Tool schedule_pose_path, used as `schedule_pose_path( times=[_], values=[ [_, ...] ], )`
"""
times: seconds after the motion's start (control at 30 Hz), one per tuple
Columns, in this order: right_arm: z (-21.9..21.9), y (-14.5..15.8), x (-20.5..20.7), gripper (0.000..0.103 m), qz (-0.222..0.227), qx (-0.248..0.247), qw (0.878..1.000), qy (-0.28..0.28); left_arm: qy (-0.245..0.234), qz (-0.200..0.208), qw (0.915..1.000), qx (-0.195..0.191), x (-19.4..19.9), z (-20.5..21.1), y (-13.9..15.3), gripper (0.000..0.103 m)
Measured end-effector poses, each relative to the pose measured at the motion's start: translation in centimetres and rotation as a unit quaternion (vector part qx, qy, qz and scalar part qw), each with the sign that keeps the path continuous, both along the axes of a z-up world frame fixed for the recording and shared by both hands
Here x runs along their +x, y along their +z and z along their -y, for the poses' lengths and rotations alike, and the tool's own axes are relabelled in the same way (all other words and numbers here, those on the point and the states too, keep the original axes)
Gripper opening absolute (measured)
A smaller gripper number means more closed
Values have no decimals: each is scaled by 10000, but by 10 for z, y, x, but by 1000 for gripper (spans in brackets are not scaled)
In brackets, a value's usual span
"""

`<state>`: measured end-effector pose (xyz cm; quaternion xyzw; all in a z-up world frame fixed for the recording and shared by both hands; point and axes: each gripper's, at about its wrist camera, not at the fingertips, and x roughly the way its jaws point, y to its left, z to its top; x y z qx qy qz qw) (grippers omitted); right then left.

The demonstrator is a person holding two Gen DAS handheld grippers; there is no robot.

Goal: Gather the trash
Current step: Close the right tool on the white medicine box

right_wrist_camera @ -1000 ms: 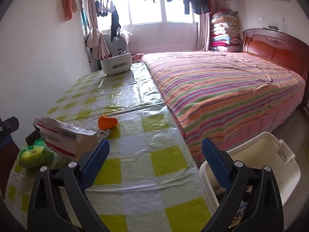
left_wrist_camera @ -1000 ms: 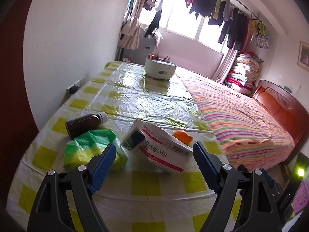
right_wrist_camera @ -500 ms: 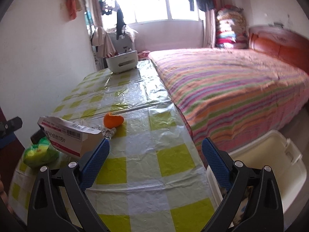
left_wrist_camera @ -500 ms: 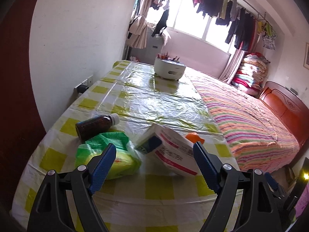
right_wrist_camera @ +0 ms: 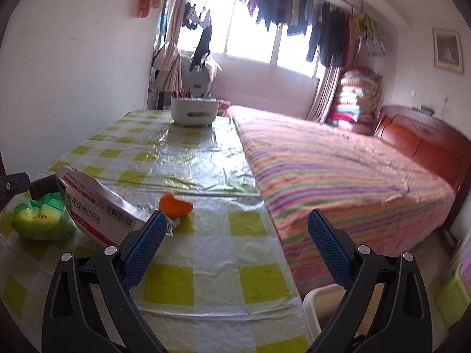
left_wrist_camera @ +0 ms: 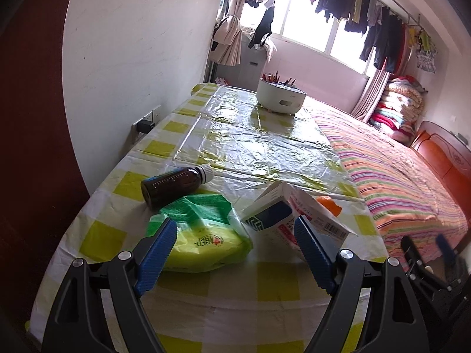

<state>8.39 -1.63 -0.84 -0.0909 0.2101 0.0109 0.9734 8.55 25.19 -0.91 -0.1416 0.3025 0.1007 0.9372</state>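
On the checked table [left_wrist_camera: 265, 153], left gripper [left_wrist_camera: 235, 245] gapes wide and empty, lined up on the green packet [left_wrist_camera: 203, 229], likely first pick; right gripper [right_wrist_camera: 234, 248] equally wide, empty, near the bin [right_wrist_camera: 316, 300].

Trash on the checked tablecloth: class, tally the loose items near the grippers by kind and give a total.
Brown bottle: 1
Green plastic bag: 1
Medicine box: 1
Orange peel: 1
Small clear wrapper: 1
Total: 5
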Motion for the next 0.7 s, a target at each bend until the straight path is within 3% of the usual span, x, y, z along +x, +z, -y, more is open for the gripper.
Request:
schedule_pose_path(
  times=[0.37, 0.6, 0.7],
  values=[
    [-8, -3, 1, 95, 56, 27, 9995, 302, -99, -206, 9994, 260, 10, 4, -9, 79],
    [-2, -6, 32, 95, -328, 720, 9905, 1123, -219, -368, 9978, 510, 21, -2, -14, 79],
    [-9, -3, 39, 95, -300, 730, 9852, 1523, -223, -405, 9979, 443, 23, -10, -15, 79]
  ],
)
